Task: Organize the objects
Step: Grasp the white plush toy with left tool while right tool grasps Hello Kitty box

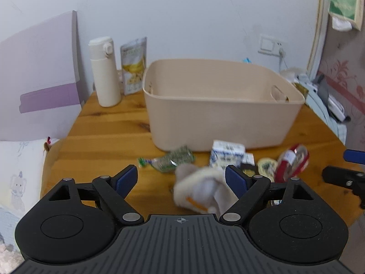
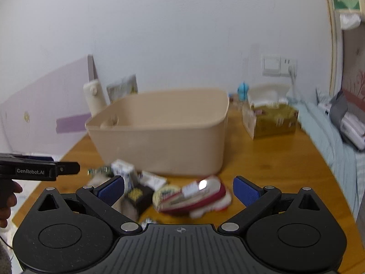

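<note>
The left gripper hangs wide open over a plush toy lying on the wooden table, its blue pads on either side of the toy and clear of it. Beside it, the right gripper is also spread wide, above a red-and-white packet in the same heap. Around these lie a blue-and-white carton, a green wrapper and a small dark box, all just in front of the empty beige bin. A white bottle and a snack pouch stand behind, near the wall. The items are crowded and touching, so a closing jaw could likely catch a neighbour or push it aside; the soft toy may squash and slip, and the two grippers, working close together, risk bumping.
</note>
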